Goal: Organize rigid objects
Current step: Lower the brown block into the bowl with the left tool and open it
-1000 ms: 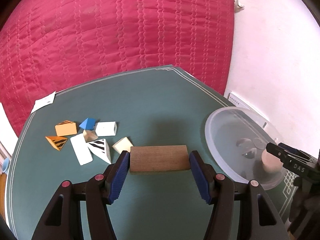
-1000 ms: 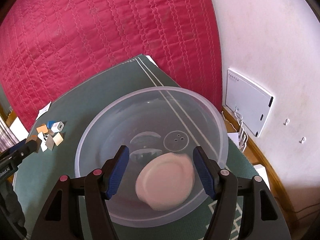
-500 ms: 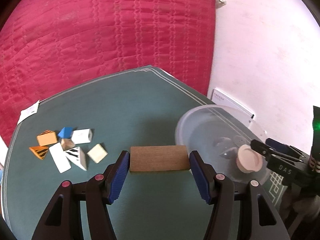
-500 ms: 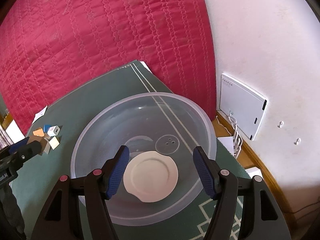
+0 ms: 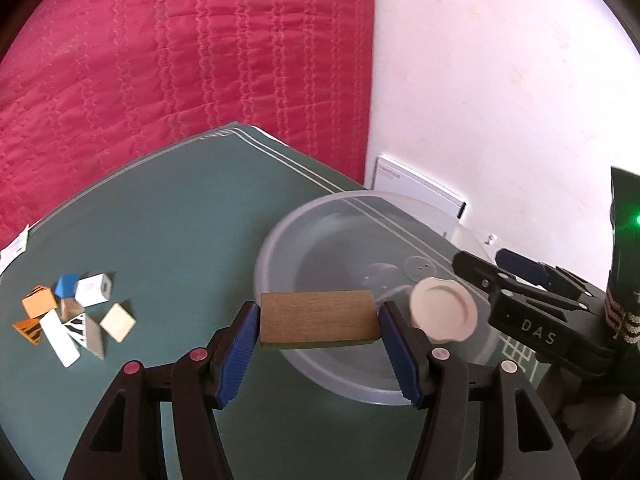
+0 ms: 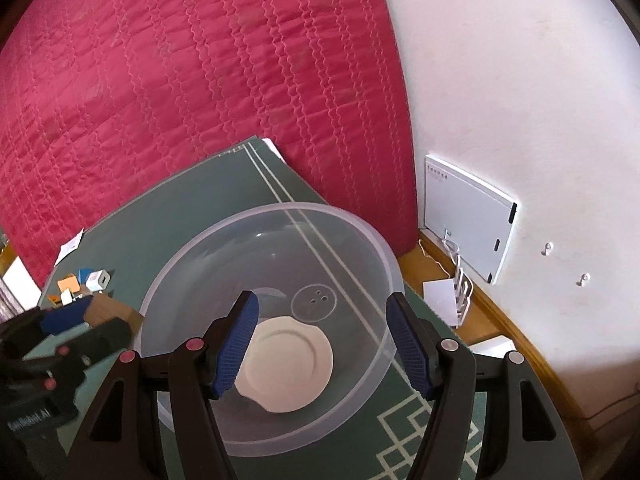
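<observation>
Covering the table, the dark green mat with pale border lines [image 5: 168,216] is the working ground, butted against a quilted crimson bedspread [image 5: 180,52], and everything to be sorted lies on it. Next in size, the large clear plastic bowl [image 6: 362,236] sits near the mat's right edge, plainly the collecting place; through its wall the border lines show. Nothing seems to rest on its floor yet, though a faint ringed mark with dots there could be moulding and the transparency makes that hard to judge.

Reaching over the bowl's near rim, the left gripper [image 5: 318,322] is clamped on the flat brown wooden block [image 5: 318,318], blue ribbed pads pressed to its two short ends so it hangs level. Gripping endwise suits a wide, thin piece and should let it fall flat. It overlaps the rim in this view, likely not yet fully over the hollow.

Above the bowl's middle, the right gripper [image 6: 320,336] carries the cream round plastic lid with a scalloped edge [image 6: 286,364], its left pad against the lid's edge. The other pad stands clear in its own view, so the grip is probably on a thickness I cannot see.

Smallest, a cluster of little blocks in orange, blue and white [image 5: 74,316] waits near the mat's left side, well apart from the bowl
</observation>
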`<action>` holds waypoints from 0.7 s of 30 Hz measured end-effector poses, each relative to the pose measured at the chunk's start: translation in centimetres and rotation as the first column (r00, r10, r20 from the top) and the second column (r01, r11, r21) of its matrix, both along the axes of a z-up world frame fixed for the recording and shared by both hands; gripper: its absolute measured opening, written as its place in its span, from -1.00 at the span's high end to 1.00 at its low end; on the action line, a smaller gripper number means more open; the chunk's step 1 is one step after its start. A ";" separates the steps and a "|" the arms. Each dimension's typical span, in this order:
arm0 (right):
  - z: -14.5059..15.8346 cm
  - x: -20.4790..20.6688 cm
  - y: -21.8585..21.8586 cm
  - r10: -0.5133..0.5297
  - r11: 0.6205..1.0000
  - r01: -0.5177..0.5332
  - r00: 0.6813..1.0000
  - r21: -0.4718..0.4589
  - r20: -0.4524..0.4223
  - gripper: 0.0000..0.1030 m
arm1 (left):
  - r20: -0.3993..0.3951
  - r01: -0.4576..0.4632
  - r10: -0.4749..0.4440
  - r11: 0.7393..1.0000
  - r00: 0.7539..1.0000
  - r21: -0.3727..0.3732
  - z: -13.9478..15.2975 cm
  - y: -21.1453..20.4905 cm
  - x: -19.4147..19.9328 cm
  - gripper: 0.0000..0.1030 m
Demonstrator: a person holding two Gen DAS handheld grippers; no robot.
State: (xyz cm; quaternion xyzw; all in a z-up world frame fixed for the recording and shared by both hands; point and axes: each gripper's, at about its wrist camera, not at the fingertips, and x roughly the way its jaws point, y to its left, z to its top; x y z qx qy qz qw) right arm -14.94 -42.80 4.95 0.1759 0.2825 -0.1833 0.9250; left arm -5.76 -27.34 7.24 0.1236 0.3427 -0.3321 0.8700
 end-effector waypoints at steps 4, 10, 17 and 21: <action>0.0 -0.1 -0.1 -0.004 1.000 0.004 1.000 0.000 0.003 -0.31 | -0.006 0.020 -0.020 1.000 1.000 0.007 -0.4 -0.8 -0.4 -0.25; -0.1 0.0 -0.2 -0.006 1.000 0.006 1.000 0.001 0.002 -0.31 | -0.010 0.029 -0.029 1.000 1.000 -0.002 -0.5 -1.4 -0.5 -0.25; -0.5 0.0 -0.3 -0.012 1.000 0.012 1.000 0.002 0.001 -0.31 | -0.023 -0.037 0.037 0.999 0.999 -0.024 -0.7 -0.3 0.4 -0.77; -0.8 0.2 -0.3 -0.010 1.000 0.010 1.000 0.003 -0.006 -0.31 | -0.032 -0.078 0.077 0.996 0.996 -0.033 -0.8 0.8 0.8 -0.78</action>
